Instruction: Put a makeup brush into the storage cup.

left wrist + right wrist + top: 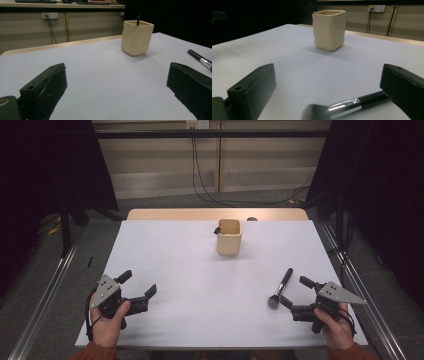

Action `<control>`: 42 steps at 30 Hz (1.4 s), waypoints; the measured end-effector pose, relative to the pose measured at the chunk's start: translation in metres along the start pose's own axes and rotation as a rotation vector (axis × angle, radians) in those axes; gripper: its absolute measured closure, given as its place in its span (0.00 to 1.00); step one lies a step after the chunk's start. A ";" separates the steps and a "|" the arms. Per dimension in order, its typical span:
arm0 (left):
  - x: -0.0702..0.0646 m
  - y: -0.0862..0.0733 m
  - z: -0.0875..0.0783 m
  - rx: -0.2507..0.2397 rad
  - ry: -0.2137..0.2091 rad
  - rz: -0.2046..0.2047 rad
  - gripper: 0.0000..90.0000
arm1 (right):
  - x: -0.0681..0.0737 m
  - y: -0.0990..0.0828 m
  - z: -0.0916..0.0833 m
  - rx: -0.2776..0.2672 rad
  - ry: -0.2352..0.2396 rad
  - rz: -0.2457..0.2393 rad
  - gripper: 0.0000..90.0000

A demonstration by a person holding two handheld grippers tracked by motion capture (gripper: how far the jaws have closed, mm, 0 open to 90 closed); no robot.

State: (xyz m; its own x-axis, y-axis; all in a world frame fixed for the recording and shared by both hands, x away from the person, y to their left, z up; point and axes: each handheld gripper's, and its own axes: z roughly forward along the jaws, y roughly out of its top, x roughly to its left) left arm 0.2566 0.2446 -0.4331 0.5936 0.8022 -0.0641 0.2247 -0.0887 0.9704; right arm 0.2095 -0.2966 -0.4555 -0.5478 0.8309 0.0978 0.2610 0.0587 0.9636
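A cream square cup [229,236] stands upright at the table's far middle, with a small dark thing [217,230] poking over its left rim. A black-handled makeup brush [280,287] with a silver ferrule lies at the front right, bristles toward me. My right gripper [292,290] is open and low at the brush's bristle end. In the right gripper view the brush [342,107] lies between the jaws, its handle running behind the right one, with the cup [329,28] beyond. My left gripper [140,281] rests open at the front left, holding nothing. Its own view shows the cup [137,37] ahead.
The white table top [190,270] has a wooden strip [175,214] along its far edge. Black curtains hang at both sides. Cables [210,195] trail down from a wall socket onto the floor behind. Metal rails [45,300] run along the floor beside the table.
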 end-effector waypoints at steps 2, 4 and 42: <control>0.000 -0.001 -0.001 0.008 -0.004 -0.001 0.03 | -0.001 0.000 0.000 0.000 -0.002 -0.003 0.00; 0.001 -0.001 0.000 0.014 -0.007 0.002 0.03 | 0.000 0.000 0.000 0.000 -0.001 -0.005 0.00; -0.001 -0.003 0.003 0.016 -0.016 0.021 0.03 | -0.024 0.031 0.025 0.059 -0.025 -0.002 0.01</control>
State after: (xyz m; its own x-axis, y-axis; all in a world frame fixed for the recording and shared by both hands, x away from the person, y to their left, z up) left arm 0.2571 0.2421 -0.4370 0.6108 0.7903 -0.0478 0.2246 -0.1151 0.9676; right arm 0.2503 -0.3009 -0.4338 -0.5288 0.8441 0.0889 0.3068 0.0925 0.9473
